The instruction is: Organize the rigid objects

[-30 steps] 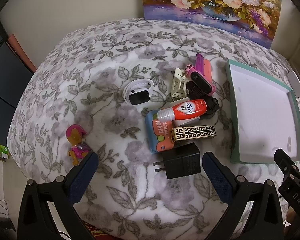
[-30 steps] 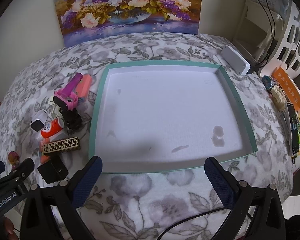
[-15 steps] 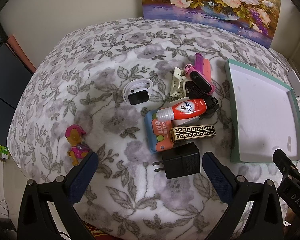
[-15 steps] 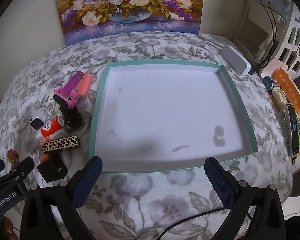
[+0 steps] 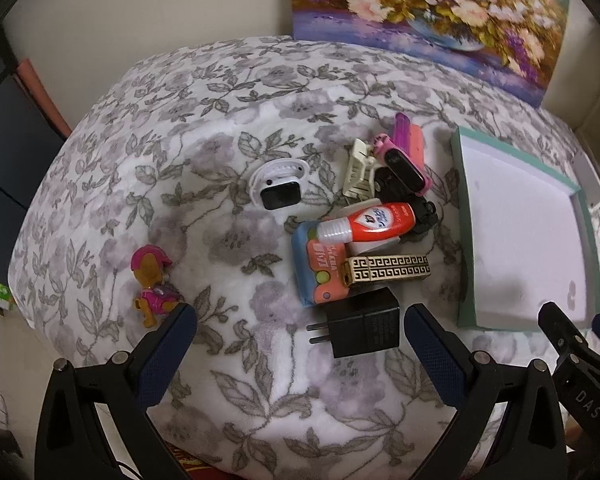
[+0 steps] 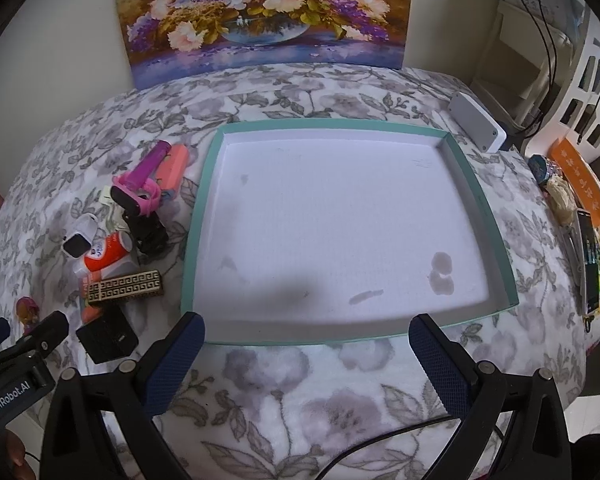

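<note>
A pile of small objects lies on the floral cloth left of an empty teal-rimmed tray: a black charger, a gold patterned box, a red bottle, a white watch, a pink watch, a cream clip. A toy pup figure stands apart at the left. My left gripper is open and empty, just short of the charger. My right gripper is open and empty at the tray's near rim.
A flower painting leans on the wall behind the table. A white box sits behind the tray's far right corner. Clutter, a phone and white shelving crowd the right edge. The table drops off at the front and left.
Both views have shifted only slightly; the objects sit a touch lower and nearer in the right view. Nothing was taken hold of or let go.
</note>
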The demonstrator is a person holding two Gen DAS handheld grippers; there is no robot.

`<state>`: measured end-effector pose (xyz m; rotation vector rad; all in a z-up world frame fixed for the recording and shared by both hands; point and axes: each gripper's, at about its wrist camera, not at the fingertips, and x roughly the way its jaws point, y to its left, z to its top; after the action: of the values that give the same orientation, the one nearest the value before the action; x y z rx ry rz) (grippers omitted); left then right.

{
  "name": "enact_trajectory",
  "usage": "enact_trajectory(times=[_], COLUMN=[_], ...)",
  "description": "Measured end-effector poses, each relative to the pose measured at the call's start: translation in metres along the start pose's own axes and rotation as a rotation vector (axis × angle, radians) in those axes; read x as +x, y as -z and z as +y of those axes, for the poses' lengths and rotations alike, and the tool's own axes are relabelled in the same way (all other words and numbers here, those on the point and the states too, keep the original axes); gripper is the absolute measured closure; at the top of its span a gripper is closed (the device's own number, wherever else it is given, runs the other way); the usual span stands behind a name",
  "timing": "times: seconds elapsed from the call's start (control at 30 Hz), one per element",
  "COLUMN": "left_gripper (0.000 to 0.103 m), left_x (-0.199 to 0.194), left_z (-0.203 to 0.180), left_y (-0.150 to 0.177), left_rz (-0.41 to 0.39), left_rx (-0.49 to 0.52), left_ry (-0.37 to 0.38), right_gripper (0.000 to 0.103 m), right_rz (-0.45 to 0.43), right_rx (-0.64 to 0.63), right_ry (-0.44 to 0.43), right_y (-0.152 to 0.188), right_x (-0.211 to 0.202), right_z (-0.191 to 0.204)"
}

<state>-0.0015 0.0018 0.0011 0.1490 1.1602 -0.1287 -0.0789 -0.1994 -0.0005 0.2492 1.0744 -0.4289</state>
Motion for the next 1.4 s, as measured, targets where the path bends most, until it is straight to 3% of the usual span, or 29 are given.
enact_trajectory(times=[0.17, 0.3, 0.63, 0.77, 0.87, 1.07, 1.17, 1.3, 1.4], left_gripper=[0.000, 0.000, 0.001, 0.001, 0.017, 0.021, 0.033, 0.034, 0.034], left_x=[0.001, 0.007, 0.038, 0.052, 0.063, 0.076, 0.081, 0.086, 0.087], left_z=[0.029, 0.070, 0.142, 0.149, 0.146, 0.137, 0.136, 0.134, 0.131], left_y=[-0.006, -0.009, -0.003, 0.000, 0.000, 0.001, 0.001, 0.002, 0.002], left_rz=[-0.015, -0.012, 0.032, 0.050, 0.075, 0.105, 0.117, 0.127, 0.127], left_rx=[-0.045, -0.157, -0.323, -0.332, -0.325, -0.296, -0.292, -0.286, -0.276], left_ry=[-0.032, -0.058, -0.080, -0.064, -0.049, -0.032, -0.022, -0.038, -0.054], right_gripper=[0.000, 0.000, 0.000, 0.000, 0.000, 0.001, 0.005, 0.018, 0.021], right_rz=[-0.048, -0.075, 0.031, 0.079, 0.108, 0.139, 0.149, 0.160, 0.151], right_rx=[-0.001, -0.045, -0.161, -0.235, -0.274, -0.336, -0.356, -0.385, -0.409], right_ry=[-0.108, -0.170, -0.291, -0.282, -0.275, -0.262, -0.258, -0.266, -0.268], right_y=[-0.005, -0.010, 0.003, 0.012, 0.018, 0.027, 0.030, 0.035, 0.038], right_x=[-0.008, -0.009, 0.018, 0.031, 0.039, 0.050, 0.055, 0.060, 0.060], right_z=[0.010, 0.033, 0.095, 0.120, 0.133, 0.150, 0.157, 0.166, 0.171])
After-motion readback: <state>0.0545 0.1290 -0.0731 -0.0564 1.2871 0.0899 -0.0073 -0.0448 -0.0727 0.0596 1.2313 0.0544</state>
